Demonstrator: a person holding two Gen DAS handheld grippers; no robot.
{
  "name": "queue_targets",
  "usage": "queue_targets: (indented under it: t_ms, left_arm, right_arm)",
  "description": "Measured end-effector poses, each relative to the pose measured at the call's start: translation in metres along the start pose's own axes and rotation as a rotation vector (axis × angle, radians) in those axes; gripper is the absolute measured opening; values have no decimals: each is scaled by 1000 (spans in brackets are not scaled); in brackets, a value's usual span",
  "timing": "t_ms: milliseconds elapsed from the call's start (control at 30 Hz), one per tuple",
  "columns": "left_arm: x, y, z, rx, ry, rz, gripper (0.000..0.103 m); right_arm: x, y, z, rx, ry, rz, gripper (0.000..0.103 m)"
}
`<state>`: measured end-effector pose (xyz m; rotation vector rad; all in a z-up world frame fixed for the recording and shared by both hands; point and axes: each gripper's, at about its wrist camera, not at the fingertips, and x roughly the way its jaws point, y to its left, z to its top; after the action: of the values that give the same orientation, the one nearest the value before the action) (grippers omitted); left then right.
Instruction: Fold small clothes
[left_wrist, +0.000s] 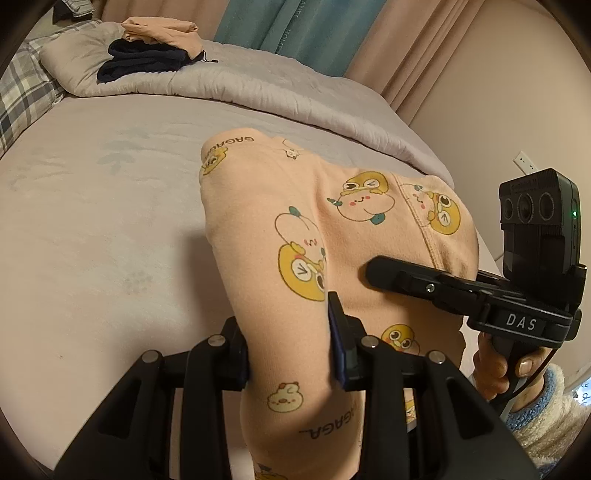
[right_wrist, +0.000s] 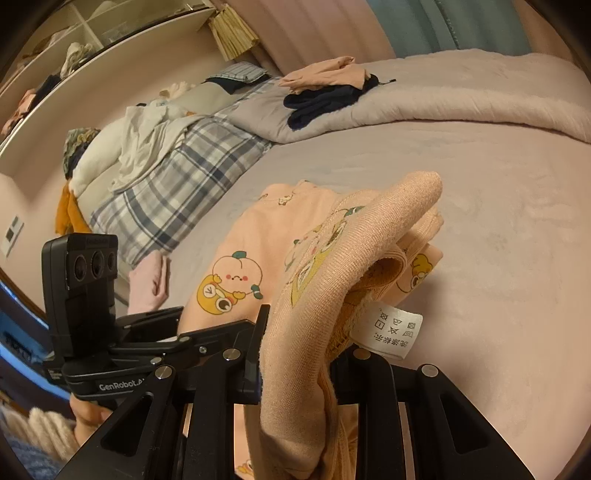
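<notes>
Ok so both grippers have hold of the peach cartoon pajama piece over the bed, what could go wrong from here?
1. The left gripper pinches a thick bunch of the peach pajama garment, so layers may slip unevenly and skew the fold.
2. The right gripper holds the waistband edge by the care label; that rolled edge could pull free.
3. The far end still drags on the bed sheet and may crumple.

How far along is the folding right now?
Done: a folded peach garment and a navy one lie stacked on the quilt. In hand: both the left gripper and right gripper clamp the peach cartoon-print garment, lifted and doubled. Left: laying it flat.
</notes>
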<state>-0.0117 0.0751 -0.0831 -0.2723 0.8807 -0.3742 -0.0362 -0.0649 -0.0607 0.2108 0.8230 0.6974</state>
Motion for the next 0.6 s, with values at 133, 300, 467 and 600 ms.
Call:
queue_targets:
  t_ms: [133,300,467,600]
  left_arm:
    - [-2,2,0,-7,-6,0,33]
    - [-5,3,-1,-6,-15,3,33]
    - [-6,4,1,-6,-17,5,33]
    - [-8,7,2,-9,-20,6,34]
  right_arm:
    - [1,2,2,-1,5,-2,27]
    - [2,5,3,-15,6,-6,27]
    - [4,7,6,-22,7,-9,27]
    - [5,9,7,-20,8,-9,27]
